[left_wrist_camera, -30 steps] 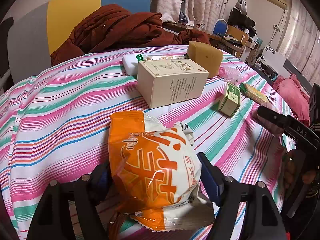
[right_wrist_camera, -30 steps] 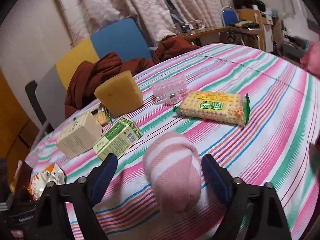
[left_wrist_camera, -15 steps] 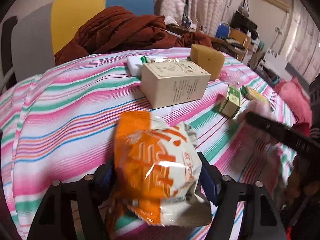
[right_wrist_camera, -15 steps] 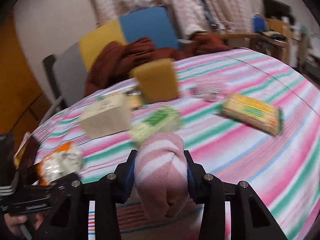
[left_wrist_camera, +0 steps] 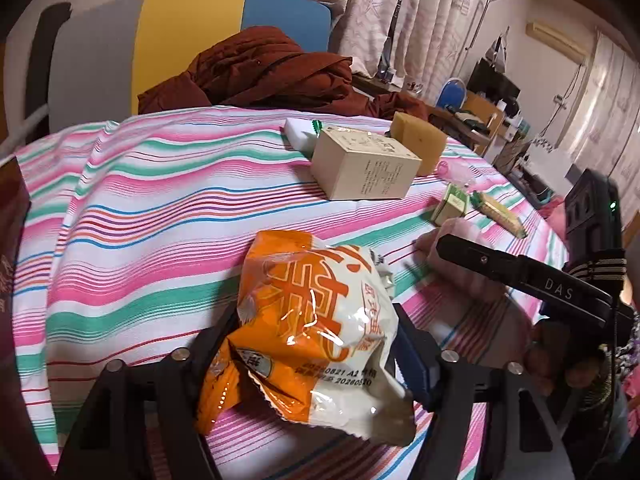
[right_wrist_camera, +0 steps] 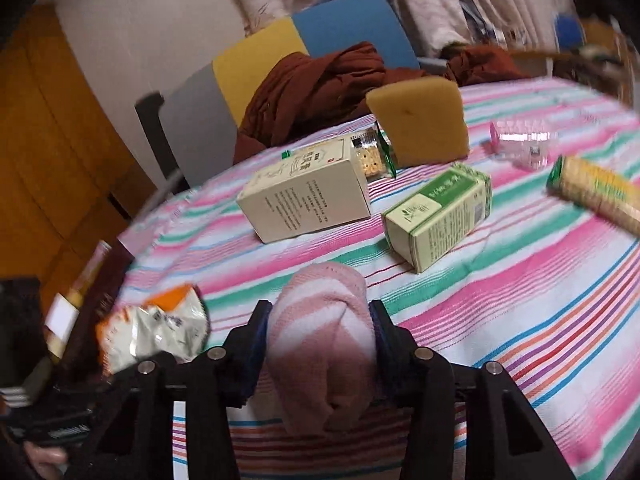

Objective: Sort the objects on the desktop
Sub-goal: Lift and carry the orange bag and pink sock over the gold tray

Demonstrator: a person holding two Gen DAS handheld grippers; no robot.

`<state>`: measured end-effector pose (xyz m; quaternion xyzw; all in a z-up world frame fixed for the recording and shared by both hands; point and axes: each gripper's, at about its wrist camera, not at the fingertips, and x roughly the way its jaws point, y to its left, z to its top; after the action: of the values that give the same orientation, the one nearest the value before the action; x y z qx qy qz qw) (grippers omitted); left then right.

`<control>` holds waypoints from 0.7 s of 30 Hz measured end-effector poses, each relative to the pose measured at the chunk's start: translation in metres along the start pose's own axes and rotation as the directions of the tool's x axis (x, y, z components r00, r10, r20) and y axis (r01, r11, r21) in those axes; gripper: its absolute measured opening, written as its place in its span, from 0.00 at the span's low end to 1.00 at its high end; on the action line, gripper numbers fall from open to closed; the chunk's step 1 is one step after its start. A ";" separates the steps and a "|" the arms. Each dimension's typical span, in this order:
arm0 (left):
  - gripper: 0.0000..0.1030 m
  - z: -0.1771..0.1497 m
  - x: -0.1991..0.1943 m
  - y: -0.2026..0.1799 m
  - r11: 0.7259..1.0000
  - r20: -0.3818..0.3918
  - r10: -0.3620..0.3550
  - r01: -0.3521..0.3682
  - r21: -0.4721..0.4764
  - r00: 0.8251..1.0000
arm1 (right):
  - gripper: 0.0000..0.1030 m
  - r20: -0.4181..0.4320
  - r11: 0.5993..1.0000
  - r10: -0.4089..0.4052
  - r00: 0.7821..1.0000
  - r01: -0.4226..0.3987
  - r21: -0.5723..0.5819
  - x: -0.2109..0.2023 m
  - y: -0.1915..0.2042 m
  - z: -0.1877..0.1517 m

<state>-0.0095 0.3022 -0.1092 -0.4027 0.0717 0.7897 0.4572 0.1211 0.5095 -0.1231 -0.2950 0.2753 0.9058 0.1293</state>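
An orange and white snack bag [left_wrist_camera: 312,280] sits crumpled between the fingers of my left gripper [left_wrist_camera: 316,344], its pads pressing the bag's sides while the jaws are opening a little. The pads of my right gripper [right_wrist_camera: 320,316] squeeze a rolled pink and white striped sock [right_wrist_camera: 324,352], and these jaws are easing open too. Both are low over the striped tablecloth [left_wrist_camera: 160,208]. In the left wrist view the right gripper [left_wrist_camera: 444,240] and its sock [left_wrist_camera: 460,276] are just right of the bag. The right wrist view has the snack bag [right_wrist_camera: 156,328] at lower left.
On the table lie a beige carton [right_wrist_camera: 308,196], a small green box [right_wrist_camera: 440,212], a yellow sponge [right_wrist_camera: 420,120], a cracker pack [right_wrist_camera: 596,192], a clear plastic item [right_wrist_camera: 520,140] and a small biscuit packet [right_wrist_camera: 372,152]. A brown garment [left_wrist_camera: 260,68] is draped over the chair behind. A dark box [left_wrist_camera: 12,220] stands at the left edge.
The right jaws, wide on either side of the sock a second ago, have closed onto it. The left jaws narrowed onto the bag. The two grippers have drawn closer together.
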 end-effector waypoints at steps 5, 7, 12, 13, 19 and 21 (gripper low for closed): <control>0.76 0.004 -0.003 0.006 0.997 0.007 -0.050 0.051 -0.054 0.999 | 0.59 0.014 0.996 0.075 0.997 -0.076 0.044 0.000 -0.007 0.000; 0.76 0.006 -0.001 0.008 0.997 0.013 -0.044 0.045 -0.067 0.999 | 0.60 0.015 0.995 0.086 0.996 -0.087 0.042 0.001 -0.006 0.000; 0.76 0.006 0.003 0.009 0.996 0.011 -0.043 0.044 -0.073 0.999 | 0.62 0.014 0.995 0.091 0.996 -0.092 0.038 0.002 -0.005 0.000; 0.76 0.005 0.003 0.009 0.996 0.011 -0.044 0.044 -0.074 0.999 | 0.62 0.014 0.995 0.090 0.996 -0.091 0.038 0.002 -0.005 0.000; 0.70 0.004 0.004 0.000 0.999 0.000 0.019 -0.019 -0.032 1.000 | 0.64 0.006 0.997 0.078 0.997 -0.078 0.021 0.001 -0.004 0.000; 0.66 0.003 0.003 0.001 0.999 0.009 0.030 -0.030 -0.036 1.000 | 0.64 0.005 0.997 0.074 0.997 -0.074 0.017 0.000 -0.004 -0.001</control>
<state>-0.0127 0.3049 -0.1092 -0.4060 0.0615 0.7995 0.4384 0.1226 0.5121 -0.1253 -0.2813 0.2936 0.9083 0.0989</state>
